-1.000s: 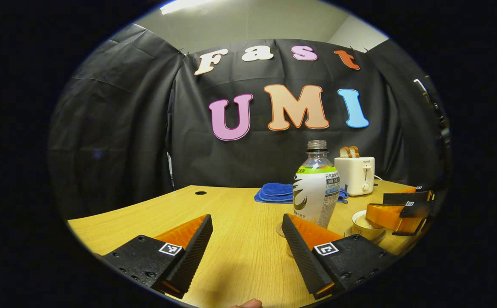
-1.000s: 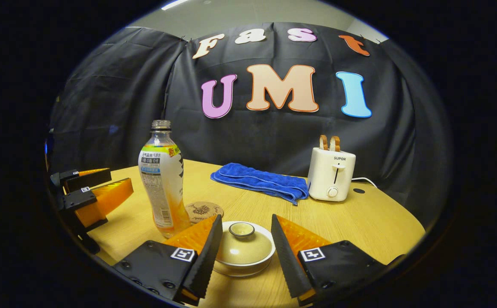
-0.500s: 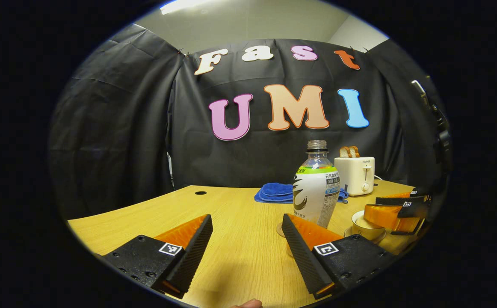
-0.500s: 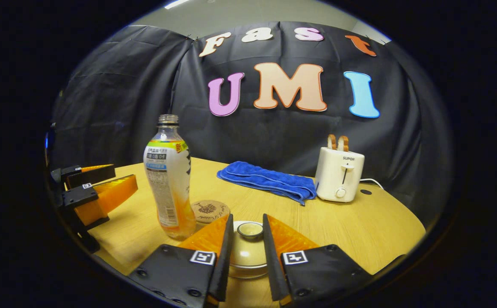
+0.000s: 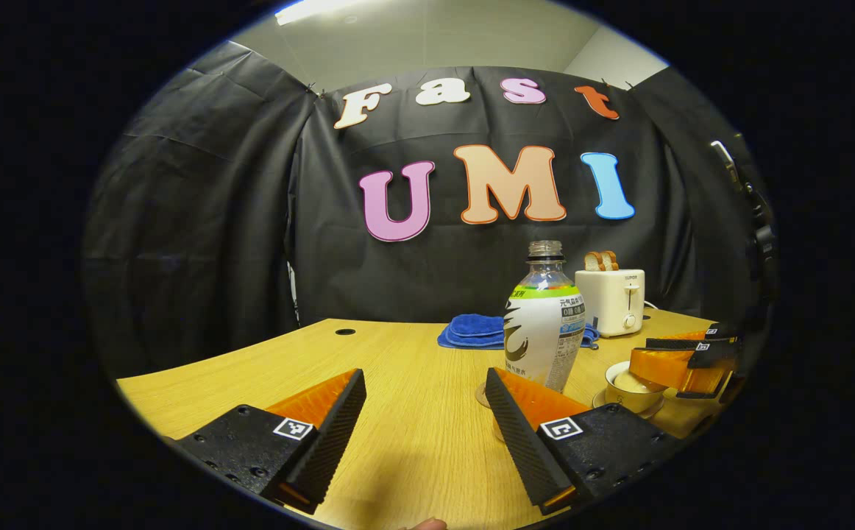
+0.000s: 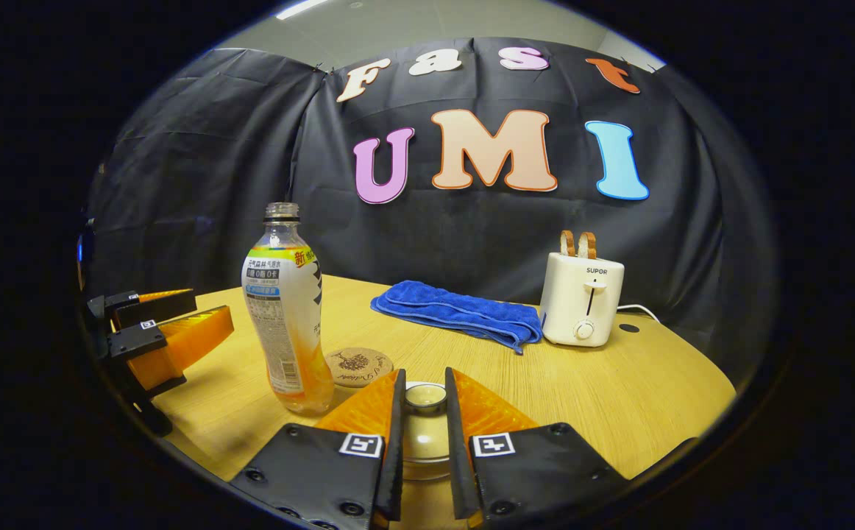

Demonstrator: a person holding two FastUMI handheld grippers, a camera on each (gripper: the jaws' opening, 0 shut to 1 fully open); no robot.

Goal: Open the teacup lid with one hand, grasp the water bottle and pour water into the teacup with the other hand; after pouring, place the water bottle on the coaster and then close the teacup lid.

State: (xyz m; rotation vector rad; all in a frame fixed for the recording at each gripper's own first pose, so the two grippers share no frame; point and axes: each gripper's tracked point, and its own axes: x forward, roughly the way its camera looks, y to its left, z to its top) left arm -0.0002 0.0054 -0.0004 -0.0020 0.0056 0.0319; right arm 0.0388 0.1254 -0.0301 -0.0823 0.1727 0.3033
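- While the right gripper point(image 6: 424, 412) reached over the teacup point(image 6: 420, 456), its 2 fingers were pinched in on the knob of the teacup lid point(image 6: 424, 398), one on each side.
- From the left gripper view, that right gripper point(image 5: 674, 368) sat over the teacup point(image 5: 630, 389) at the right edge of the wooden table point(image 5: 398, 368), and whether the lid had left the cup could not be told.
- The left gripper point(image 5: 425, 397) hovered low above the table with its jaws spread wide and nothing between them.
- In the right gripper view the left gripper point(image 6: 177, 327) stood well apart from the water bottle point(image 6: 285, 309), to its left.
- The water bottle point(image 5: 545, 324) stood upright and uncapped on the table, just beyond the left gripper's right finger; its label carried small Chinese print, too fine to make out.
- A round cork coaster point(image 6: 357, 366) with a dark tree-like print lay flat just beside the bottle, between it and the teacup.
- A folded blue towel point(image 6: 457, 313) lay farther back, near a white toaster point(image 6: 582, 298) holding 2 slices.
- The toaster's front bore a short brand word above its lever.
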